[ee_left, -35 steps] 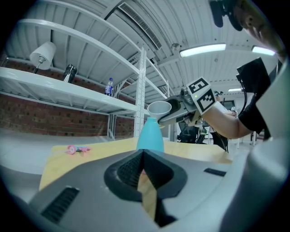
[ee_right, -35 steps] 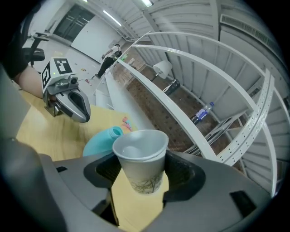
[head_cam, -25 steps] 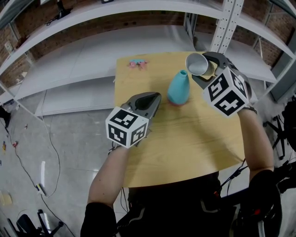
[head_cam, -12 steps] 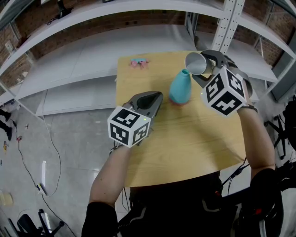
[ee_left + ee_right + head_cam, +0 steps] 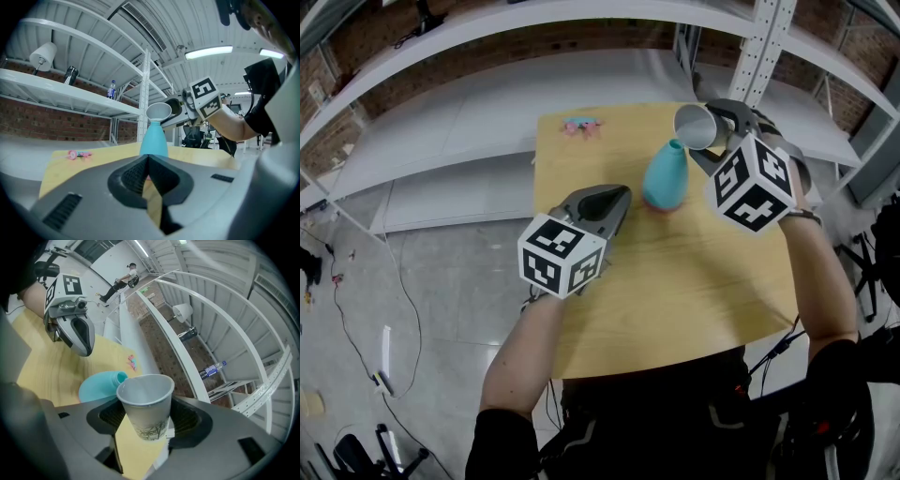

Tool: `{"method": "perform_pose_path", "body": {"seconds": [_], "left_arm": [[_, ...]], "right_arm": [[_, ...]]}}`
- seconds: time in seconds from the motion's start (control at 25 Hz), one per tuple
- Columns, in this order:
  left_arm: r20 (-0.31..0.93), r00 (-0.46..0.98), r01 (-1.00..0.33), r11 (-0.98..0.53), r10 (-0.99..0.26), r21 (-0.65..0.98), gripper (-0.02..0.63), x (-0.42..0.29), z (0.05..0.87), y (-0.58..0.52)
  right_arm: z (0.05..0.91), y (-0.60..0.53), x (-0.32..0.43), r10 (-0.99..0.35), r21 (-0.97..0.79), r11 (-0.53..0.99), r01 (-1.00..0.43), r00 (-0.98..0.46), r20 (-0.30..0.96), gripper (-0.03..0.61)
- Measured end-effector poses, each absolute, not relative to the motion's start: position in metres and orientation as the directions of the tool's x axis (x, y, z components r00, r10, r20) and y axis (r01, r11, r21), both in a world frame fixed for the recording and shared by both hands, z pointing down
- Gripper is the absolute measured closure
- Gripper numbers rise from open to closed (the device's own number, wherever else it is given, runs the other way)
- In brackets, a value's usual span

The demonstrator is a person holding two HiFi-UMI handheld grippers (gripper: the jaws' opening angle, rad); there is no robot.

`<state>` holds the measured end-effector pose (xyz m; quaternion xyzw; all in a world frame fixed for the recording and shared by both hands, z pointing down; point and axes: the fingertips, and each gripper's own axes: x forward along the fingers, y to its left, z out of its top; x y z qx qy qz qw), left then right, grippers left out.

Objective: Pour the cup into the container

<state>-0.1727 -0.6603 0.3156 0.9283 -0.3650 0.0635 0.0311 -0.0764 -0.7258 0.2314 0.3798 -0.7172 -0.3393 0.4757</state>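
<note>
Currently one paper cup [image 5: 145, 404] sits clamped between the jaws of the right gripper [image 5: 712, 136], with a pad pressing each side of its wall. The cup is tipped over, its mouth facing the one teal container [image 5: 664, 178], and its rim is just above the container's narrow neck. The left gripper view shows the lip right over the opening; contact can't be confirmed. Whether anything is inside the cup can't be told either, since the inner wall just reads pale.

The container stands upright on the far half of the single wooden table [image 5: 675, 281], between the two grippers.

The left gripper [image 5: 614, 199] is near the container on its left and not touching it. Its jaws are closed together with nothing between them, and it is held roughly level above the tabletop, pointing at the container's body.

That makes two grippers, each carrying one marker cube.

One small pink item [image 5: 580, 127] lies at the table's far left corner, well apart from the container.

Behind the table is white metal shelving [image 5: 70, 84] against a brick wall. One plastic bottle [image 5: 111, 89] stands on a shelf, and one white roll [image 5: 42, 54] is further along it.
</note>
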Motion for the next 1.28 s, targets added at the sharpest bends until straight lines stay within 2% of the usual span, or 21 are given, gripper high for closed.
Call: {"method": "perform_pose_path", "body": {"seconds": [1.28], "left_arm": [[0.141, 0.727, -0.679, -0.734, -0.672, 0.01, 0.621, -0.1719, 0.3166, -0.6614]], "right_arm": [[0.2295, -0.728, -0.077, -0.883, 0.874, 0.45, -0.186, -0.244, 0.402, 0.284]]}}
